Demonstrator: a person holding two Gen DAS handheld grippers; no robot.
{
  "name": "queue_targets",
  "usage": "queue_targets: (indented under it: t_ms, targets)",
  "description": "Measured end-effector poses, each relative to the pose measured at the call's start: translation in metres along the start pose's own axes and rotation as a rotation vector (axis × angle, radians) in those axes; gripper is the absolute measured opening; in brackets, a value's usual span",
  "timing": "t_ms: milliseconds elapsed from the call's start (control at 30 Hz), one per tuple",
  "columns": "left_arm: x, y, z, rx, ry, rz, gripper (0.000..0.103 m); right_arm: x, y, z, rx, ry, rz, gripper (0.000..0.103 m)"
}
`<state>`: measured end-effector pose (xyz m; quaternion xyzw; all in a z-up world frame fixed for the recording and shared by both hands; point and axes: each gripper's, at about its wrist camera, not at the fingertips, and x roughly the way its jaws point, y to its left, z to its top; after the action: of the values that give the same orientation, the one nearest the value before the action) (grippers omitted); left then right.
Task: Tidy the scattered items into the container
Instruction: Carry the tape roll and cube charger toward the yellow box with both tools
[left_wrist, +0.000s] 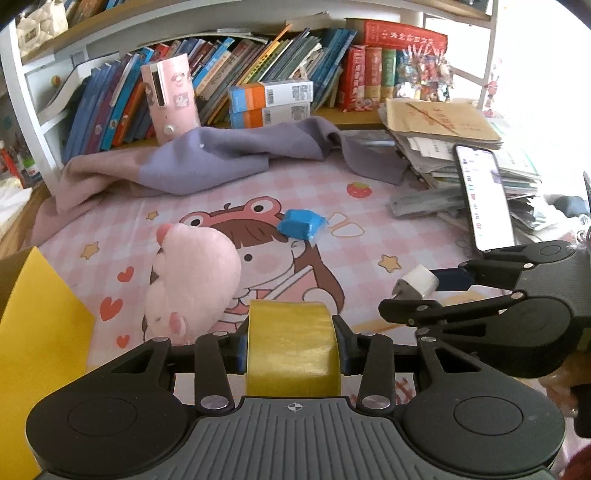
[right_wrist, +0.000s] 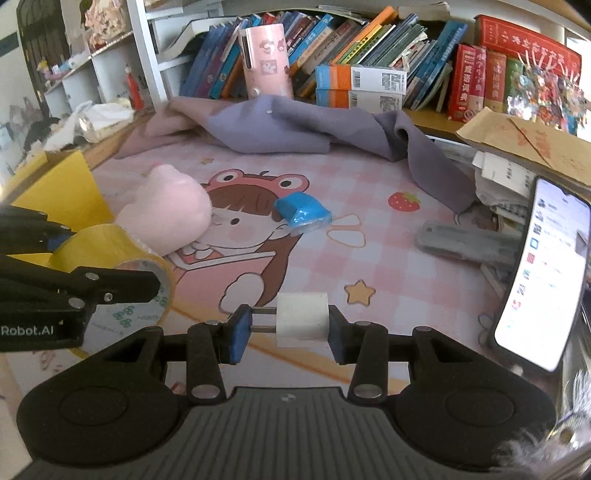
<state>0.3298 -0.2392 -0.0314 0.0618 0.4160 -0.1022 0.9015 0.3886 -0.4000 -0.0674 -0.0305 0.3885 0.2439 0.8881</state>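
Note:
My left gripper (left_wrist: 293, 347) is shut on a yellow tape roll (left_wrist: 293, 347), held just above the pink cartoon mat (left_wrist: 369, 236). The same roll (right_wrist: 110, 254) shows at the left of the right wrist view. My right gripper (right_wrist: 286, 328) is shut on a white plug adapter (right_wrist: 303, 325), its two metal prongs against the left pad; the adapter (left_wrist: 421, 280) also appears at the right in the left wrist view. A pink plush toy (left_wrist: 192, 277) and a blue packet (left_wrist: 301, 223) lie on the mat. A yellow container (left_wrist: 37, 332) stands at the left edge.
A purple cloth (left_wrist: 229, 155) is bunched at the back of the mat, in front of a shelf of books (left_wrist: 258, 74). A lit phone (right_wrist: 535, 273) leans at the right beside a paper stack (left_wrist: 443, 147). A grey stapler-like object (right_wrist: 465, 243) lies near it.

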Motion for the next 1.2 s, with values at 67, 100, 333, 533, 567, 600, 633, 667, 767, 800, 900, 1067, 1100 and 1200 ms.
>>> queue_targets:
  t_ms: [67, 100, 333, 533, 567, 600, 633, 667, 767, 800, 900, 1067, 1100, 1200]
  targets:
    - [-0.009, 0.0, -0.003, 0.008, 0.0, -0.013, 0.04, -0.01, 0.0, -0.003, 0.006, 0.003, 0.011, 0.04]
    - [-0.014, -0.001, -0.004, 0.013, 0.0, -0.02, 0.04, -0.015, 0.001, -0.005, 0.009, 0.004, 0.019, 0.04]
    - [-0.049, 0.003, -0.014, 0.017, -0.003, -0.052, 0.04, -0.051, 0.014, -0.016, 0.01, 0.014, 0.08, 0.04]
    - [-0.075, 0.004, -0.025, 0.013, -0.013, -0.092, 0.04, -0.075, 0.036, -0.023, 0.0, 0.016, 0.106, 0.04]
    - [-0.079, 0.004, -0.028, 0.013, -0.017, -0.102, 0.04, -0.078, 0.039, -0.024, -0.004, 0.017, 0.106, 0.04]
    - [-0.083, 0.004, -0.03, 0.013, -0.022, -0.112, 0.04, -0.081, 0.043, -0.024, -0.008, 0.017, 0.105, 0.04]
    - [-0.087, 0.004, -0.033, 0.014, -0.028, -0.121, 0.04, -0.084, 0.047, -0.025, -0.011, 0.017, 0.103, 0.04]
    - [-0.091, 0.004, -0.036, 0.015, -0.035, -0.131, 0.04, -0.087, 0.051, -0.025, -0.013, 0.016, 0.099, 0.04]
    - [-0.103, 0.008, -0.044, 0.018, -0.061, -0.154, 0.04, -0.096, 0.061, -0.024, -0.018, 0.005, 0.078, 0.04]
    - [-0.107, 0.011, -0.047, 0.015, -0.07, -0.16, 0.04, -0.1, 0.066, -0.024, -0.022, -0.003, 0.064, 0.04]
    - [-0.117, 0.023, -0.058, -0.005, -0.092, -0.182, 0.04, -0.11, 0.08, -0.025, -0.023, -0.024, 0.029, 0.04]
    - [-0.134, 0.046, -0.077, -0.017, -0.127, -0.202, 0.04, -0.122, 0.11, -0.031, -0.019, -0.039, -0.023, 0.04]
    - [-0.138, 0.051, -0.081, -0.019, -0.136, -0.205, 0.04, -0.124, 0.117, -0.032, -0.02, -0.041, -0.029, 0.04]
    - [-0.152, 0.067, -0.097, -0.025, -0.157, -0.213, 0.04, -0.128, 0.141, -0.036, -0.023, -0.046, -0.044, 0.04]
